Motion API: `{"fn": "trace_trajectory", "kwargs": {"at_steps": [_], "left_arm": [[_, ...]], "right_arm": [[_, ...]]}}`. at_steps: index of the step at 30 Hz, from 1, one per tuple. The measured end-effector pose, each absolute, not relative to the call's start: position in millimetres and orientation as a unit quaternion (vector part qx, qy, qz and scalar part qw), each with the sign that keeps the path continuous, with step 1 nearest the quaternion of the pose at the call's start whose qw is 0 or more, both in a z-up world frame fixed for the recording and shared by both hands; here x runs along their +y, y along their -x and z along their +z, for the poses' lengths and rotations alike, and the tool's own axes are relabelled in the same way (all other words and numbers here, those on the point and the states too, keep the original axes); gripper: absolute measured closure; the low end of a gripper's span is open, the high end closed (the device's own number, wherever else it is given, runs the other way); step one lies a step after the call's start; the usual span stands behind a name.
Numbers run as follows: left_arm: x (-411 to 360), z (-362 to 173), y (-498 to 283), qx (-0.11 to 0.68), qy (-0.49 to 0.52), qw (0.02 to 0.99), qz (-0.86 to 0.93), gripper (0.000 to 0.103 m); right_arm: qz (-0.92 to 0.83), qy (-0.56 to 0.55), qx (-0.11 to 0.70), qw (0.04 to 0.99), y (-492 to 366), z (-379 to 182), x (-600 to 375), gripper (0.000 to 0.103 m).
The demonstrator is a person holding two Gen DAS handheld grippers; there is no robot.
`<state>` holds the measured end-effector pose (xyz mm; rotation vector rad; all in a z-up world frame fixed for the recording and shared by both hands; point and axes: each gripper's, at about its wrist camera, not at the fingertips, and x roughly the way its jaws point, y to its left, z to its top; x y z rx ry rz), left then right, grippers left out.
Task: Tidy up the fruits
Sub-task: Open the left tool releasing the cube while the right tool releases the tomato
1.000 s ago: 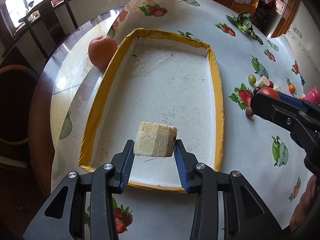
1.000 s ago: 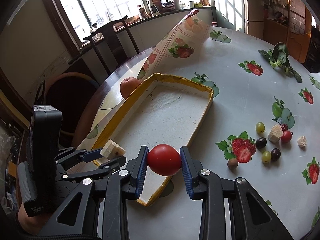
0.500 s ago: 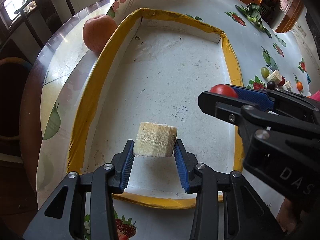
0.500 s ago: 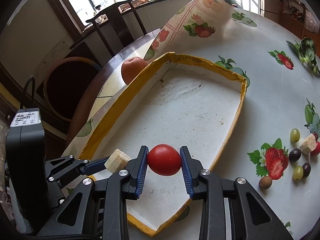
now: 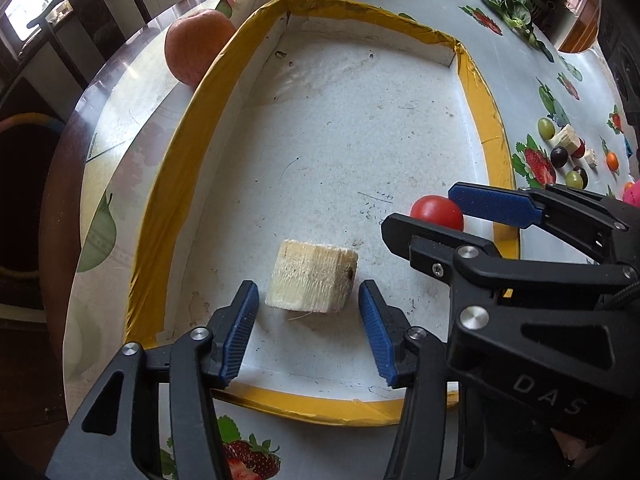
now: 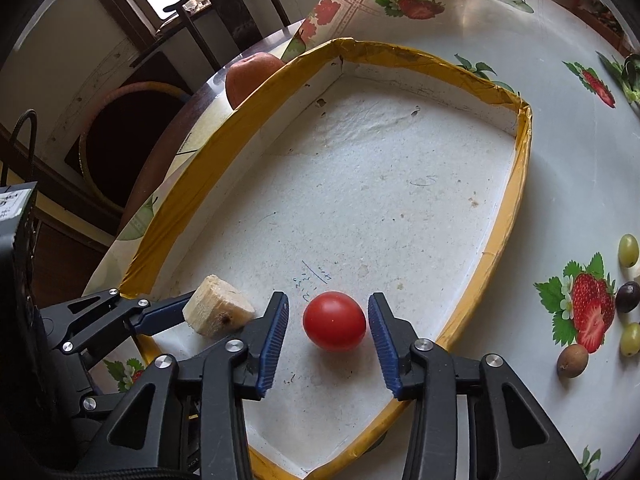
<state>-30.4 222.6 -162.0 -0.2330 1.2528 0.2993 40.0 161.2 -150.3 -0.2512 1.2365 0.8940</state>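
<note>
My left fingers [image 5: 245,322] stand apart, blue pads on either side of the banana chunk [image 5: 313,280] with a gap showing on both sides; the chunk sits on the white floor of the tray [image 5: 168,204], near its front edge. Left gripper [image 5: 308,326] low over the tray. Right gripper [image 6: 328,338] likewise spread, its pads clear of the tomato [image 6: 334,321], which rests on the tray floor between them, toward the front right corner. From the right wrist view the chunk lies just left of my right fingers [image 6: 274,336], cut end with a dark spot facing the camera. Tray rim wrapped in yellow tape, torn in places. A peach [image 5: 197,46] sits outside the tray, against its far left wall. On the tablecloth [image 6: 572,160], printed with strawberries and apples, a cluster remains to the right of the tray: green grapes [image 6: 628,250], dark grapes [image 6: 627,297], a brown round fruit [image 6: 572,360], pale chunks [image 5: 566,137], a small orange one [image 5: 612,160]. Leafy greens [image 5: 516,10] lie far across the table.
</note>
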Motion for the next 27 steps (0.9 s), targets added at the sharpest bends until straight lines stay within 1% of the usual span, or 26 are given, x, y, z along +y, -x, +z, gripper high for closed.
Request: {"fn": "trace_trajectory", "kwargs": {"at_steps": [1,2,3,18,27], "left_arm": [[223,-161,31,0.581,0.108,0.794,0.139,0.050],[223,-160,32,0.581,0.107,0.794,0.141,0.050],[222,-158,33,0.581,0.105,0.794,0.142,0.050],[209,-126,41,0.557,0.101,0.813,0.136,0.050],[182,-105,36,0.543,0.091,0.827,0.113,0.050]], "right_arm": [[0.404,0.115,0.556,0.717,-39,-148,161,0.046],[0.404,0.118,0.552,0.720,-38,-145,161,0.040],[0.405,0.120,0.549,0.722,-37,-142,160,0.039],[0.385,0.090,0.520,0.757,-35,-88,107,0.039],[0.350,0.073,0.519,0.776,-33,-73,55,0.039]]}}
